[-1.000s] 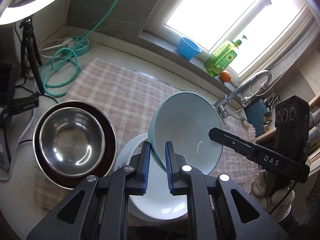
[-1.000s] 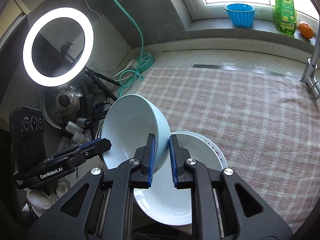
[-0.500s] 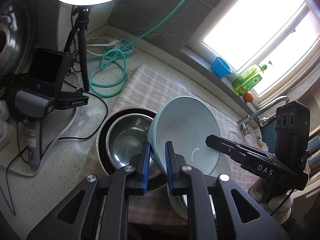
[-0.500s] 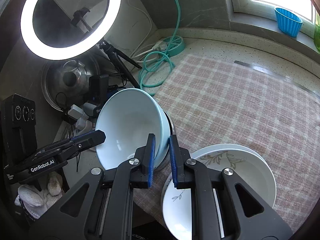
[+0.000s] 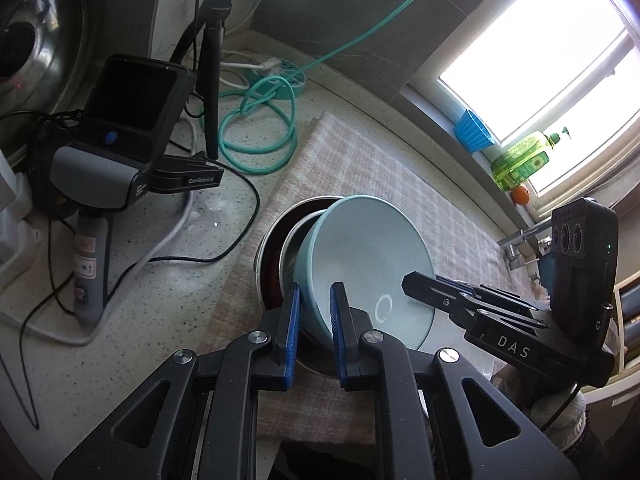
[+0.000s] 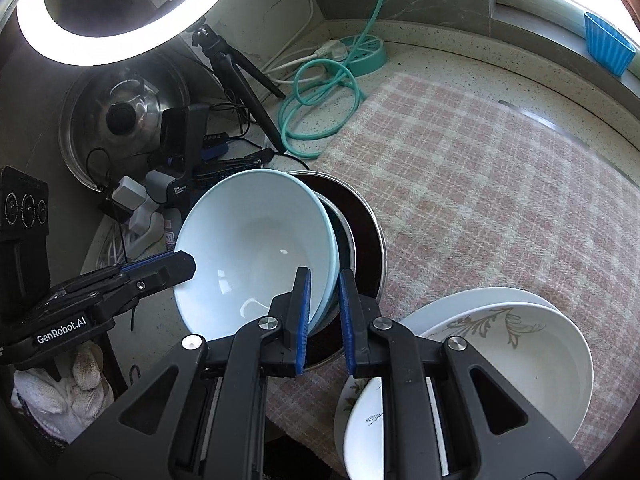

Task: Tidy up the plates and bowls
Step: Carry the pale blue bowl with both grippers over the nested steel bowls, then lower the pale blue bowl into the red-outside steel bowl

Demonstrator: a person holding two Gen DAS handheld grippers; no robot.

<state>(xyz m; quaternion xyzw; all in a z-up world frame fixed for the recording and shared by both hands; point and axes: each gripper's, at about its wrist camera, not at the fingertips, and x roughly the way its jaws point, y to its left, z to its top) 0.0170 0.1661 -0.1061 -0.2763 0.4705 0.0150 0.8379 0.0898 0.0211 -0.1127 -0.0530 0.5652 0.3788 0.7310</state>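
Two grippers share one load: my left gripper (image 5: 314, 308) and my right gripper (image 6: 323, 296) each pinch the rim of the same pale blue ceramic bowl (image 5: 372, 264), from opposite sides. Through the left wrist camera I see blue pads either side of the bowl's near wall, one inside and one outside, closed onto it; the right wrist camera shows the same kind of grip on the opposite rim. Each view also catches the other gripper's fingers reaching in at the far edge.

The bowl is tilted, its mouth turned up toward the cameras, and it sits partly over a shiny stainless steel bowl (image 5: 294, 240), which is nested in a dark brown round dish (image 6: 366, 236). I cannot tell whether the blue bowl's underside touches the steel one.

That stack stands on the left end of a pink-and-white checked cloth (image 6: 480, 184) spread on the speckled counter. To the right on the same cloth, near the dark dish, lies a stack of white plates with a grey leaf pattern (image 6: 520, 344).

Beyond the cloth, a coiled teal cable (image 6: 320, 108) lies on the counter beside a black tripod carrying a lit ring light (image 6: 100, 36).
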